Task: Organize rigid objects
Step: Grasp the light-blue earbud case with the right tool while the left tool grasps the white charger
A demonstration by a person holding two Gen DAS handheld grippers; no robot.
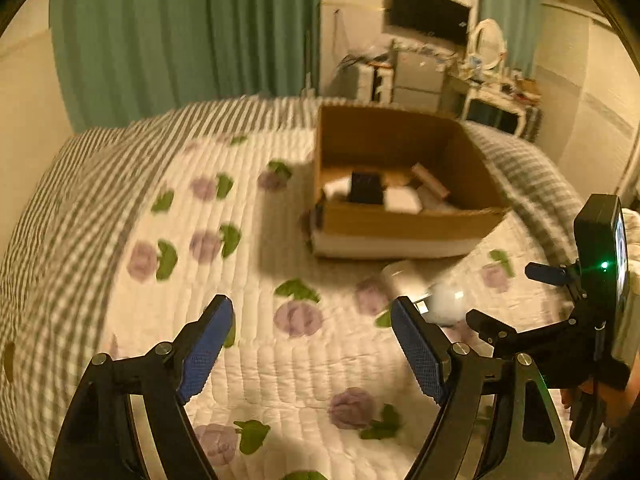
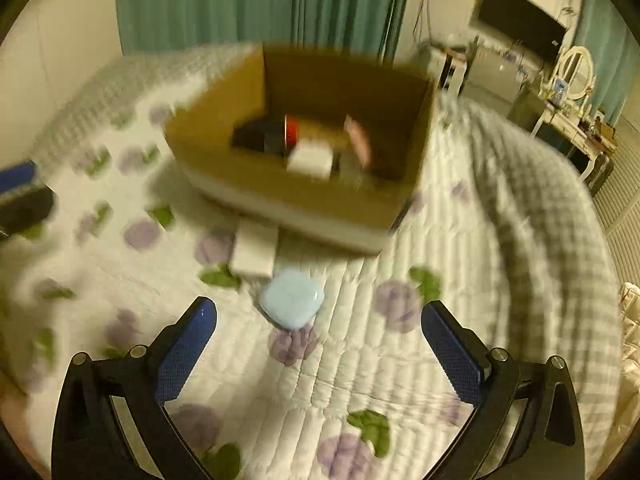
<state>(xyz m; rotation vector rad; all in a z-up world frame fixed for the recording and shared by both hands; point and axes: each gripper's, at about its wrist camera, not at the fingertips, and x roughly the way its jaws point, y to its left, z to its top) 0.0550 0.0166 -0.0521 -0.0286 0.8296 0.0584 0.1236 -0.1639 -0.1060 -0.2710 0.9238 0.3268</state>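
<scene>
An open cardboard box stands on the quilted bed. It holds a black item, a white box and other small objects. In the right wrist view a pale blue rounded case lies on the quilt just ahead of my open, empty right gripper. A white rectangular box lies beyond it, against the cardboard box. In the left wrist view these two show as blurred white shapes near the right fingertip. My left gripper is open and empty over the quilt. The right gripper's body shows at the right.
The bed has a white floral quilt and a grey checked cover. Green curtains, a wall TV and a cluttered dressing table stand beyond the bed. The left gripper's fingertip shows at the left edge.
</scene>
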